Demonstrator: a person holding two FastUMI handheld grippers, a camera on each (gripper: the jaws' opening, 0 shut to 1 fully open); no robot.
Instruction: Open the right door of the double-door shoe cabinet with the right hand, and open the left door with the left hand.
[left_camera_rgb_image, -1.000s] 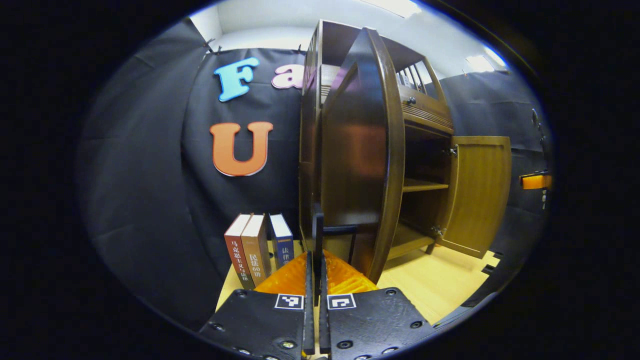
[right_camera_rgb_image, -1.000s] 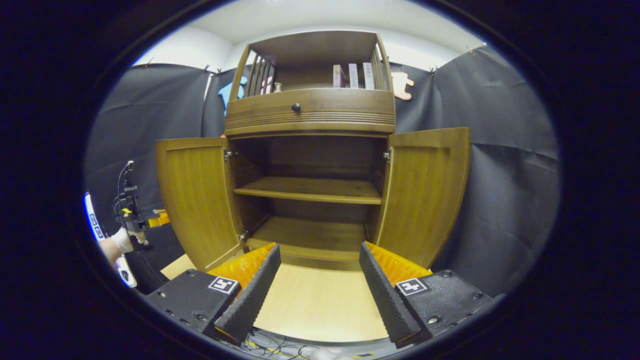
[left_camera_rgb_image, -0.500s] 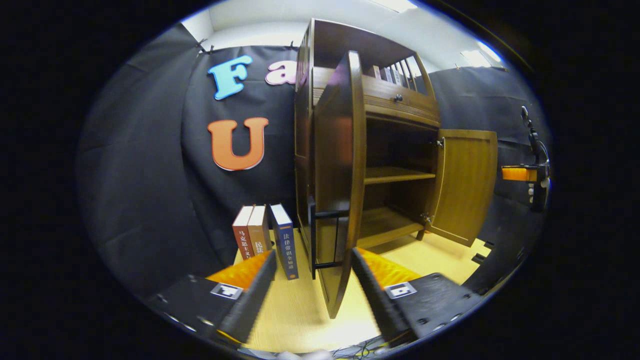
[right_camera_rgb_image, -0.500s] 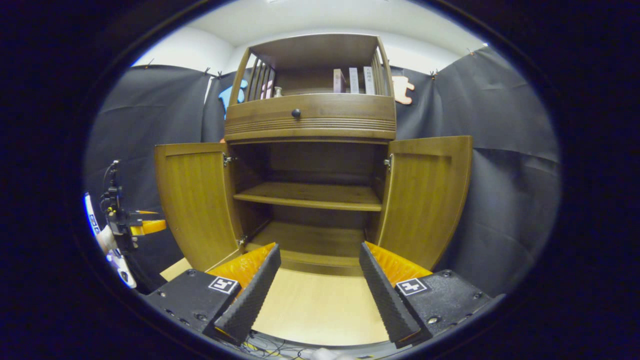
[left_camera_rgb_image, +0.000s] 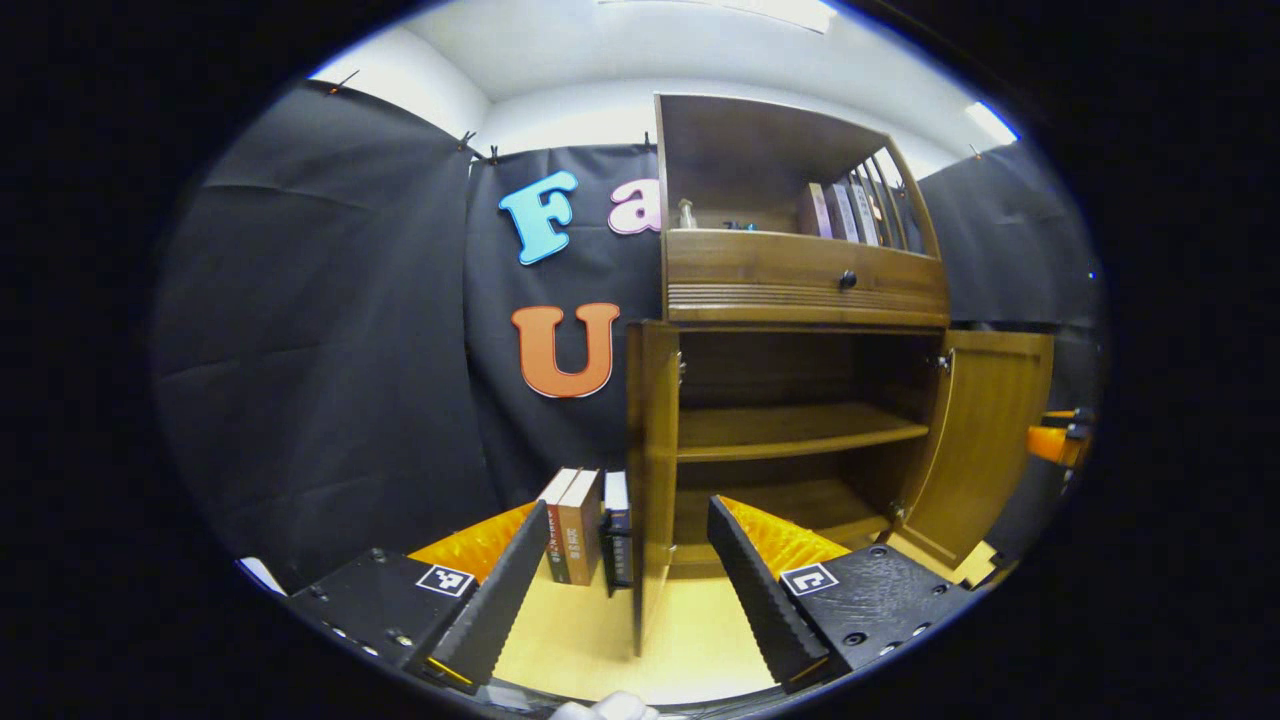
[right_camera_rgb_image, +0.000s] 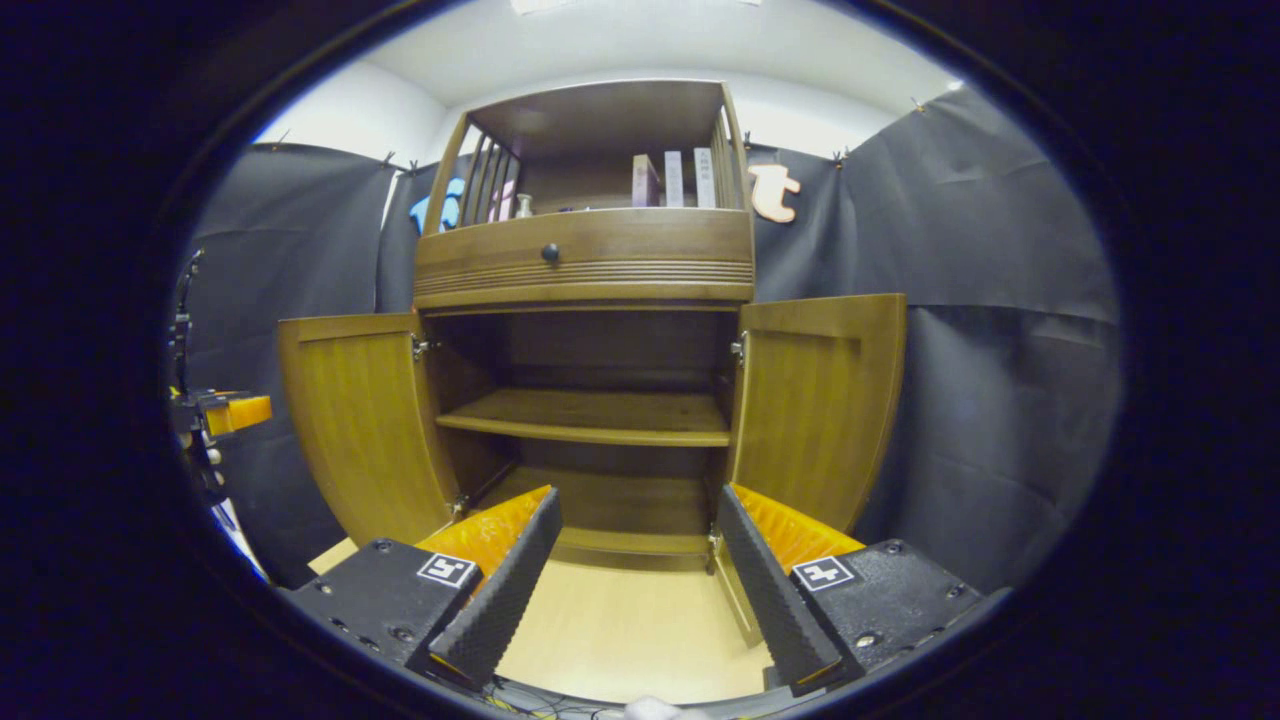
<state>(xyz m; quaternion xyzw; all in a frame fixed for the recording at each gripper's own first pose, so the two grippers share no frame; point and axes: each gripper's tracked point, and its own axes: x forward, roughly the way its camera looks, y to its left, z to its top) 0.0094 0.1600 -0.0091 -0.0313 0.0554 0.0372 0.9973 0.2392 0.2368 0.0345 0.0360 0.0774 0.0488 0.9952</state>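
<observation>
The brown wooden shoe cabinet (right_camera_rgb_image: 585, 265) stands with both lower doors swung wide. In the right gripper view the left door (right_camera_rgb_image: 365, 425) and the right door (right_camera_rgb_image: 815, 405) flank two bare shelves. My right gripper (right_camera_rgb_image: 637, 492) is open in front of the cabinet, apart from both doors. The left gripper view has the left door (left_camera_rgb_image: 650, 470) edge-on and the right door (left_camera_rgb_image: 990, 430) beyond it. My left gripper (left_camera_rgb_image: 628, 505) is open, with that door's edge between its fingers and farther off, untouched. The left gripper (right_camera_rgb_image: 225, 412) also appears at the far left of the right gripper view.
Three books (left_camera_rgb_image: 580, 520) stand on the light wooden surface (left_camera_rgb_image: 590, 645) left of the cabinet. A drawer with a dark knob (left_camera_rgb_image: 848, 280) sits above the doors, and more books (left_camera_rgb_image: 835, 210) stand on the top shelf. Black cloth walls surround everything.
My left gripper let go of the left door's dark handle, opened, and drew back to face the cabinet front. The right gripper stayed open and shifted slightly.
</observation>
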